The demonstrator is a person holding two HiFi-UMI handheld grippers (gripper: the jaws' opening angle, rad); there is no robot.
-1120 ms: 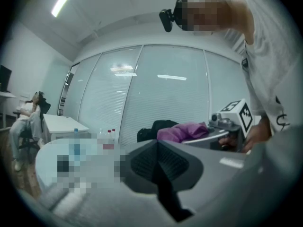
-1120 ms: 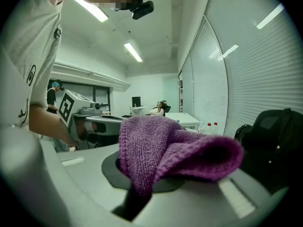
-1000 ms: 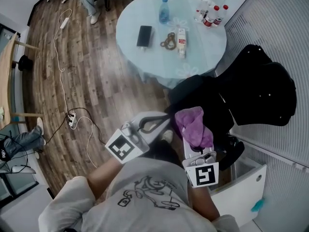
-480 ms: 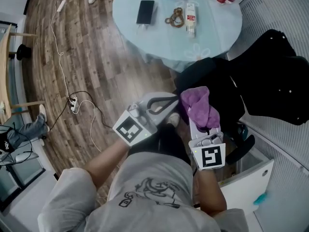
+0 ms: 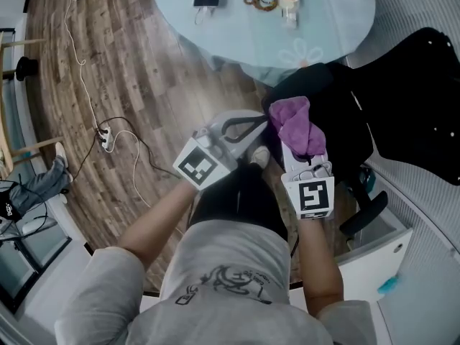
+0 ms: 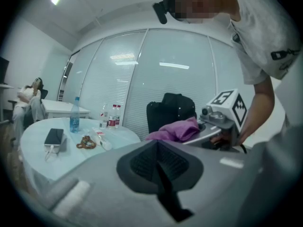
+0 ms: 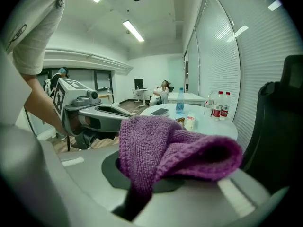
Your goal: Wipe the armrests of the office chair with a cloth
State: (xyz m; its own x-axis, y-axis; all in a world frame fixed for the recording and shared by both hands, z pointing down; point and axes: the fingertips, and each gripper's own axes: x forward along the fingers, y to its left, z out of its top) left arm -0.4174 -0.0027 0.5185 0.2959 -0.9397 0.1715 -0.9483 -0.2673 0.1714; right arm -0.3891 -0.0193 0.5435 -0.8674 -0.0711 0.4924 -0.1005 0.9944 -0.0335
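Your right gripper pinches the purple cloth over the office chair — its armrest lies rightward, nearer you; the left gripper, jaws pressed together and empty, is farther

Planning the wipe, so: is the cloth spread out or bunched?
Bunched: the cloth sits in a folded lump, one end pinched in the right claw.

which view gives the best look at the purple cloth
The right gripper view: the purple cloth fills the frame, its knit clear, pinched in the right gripper. The head view shows it from above as a small bunch; the left gripper view shows it small and side-on.
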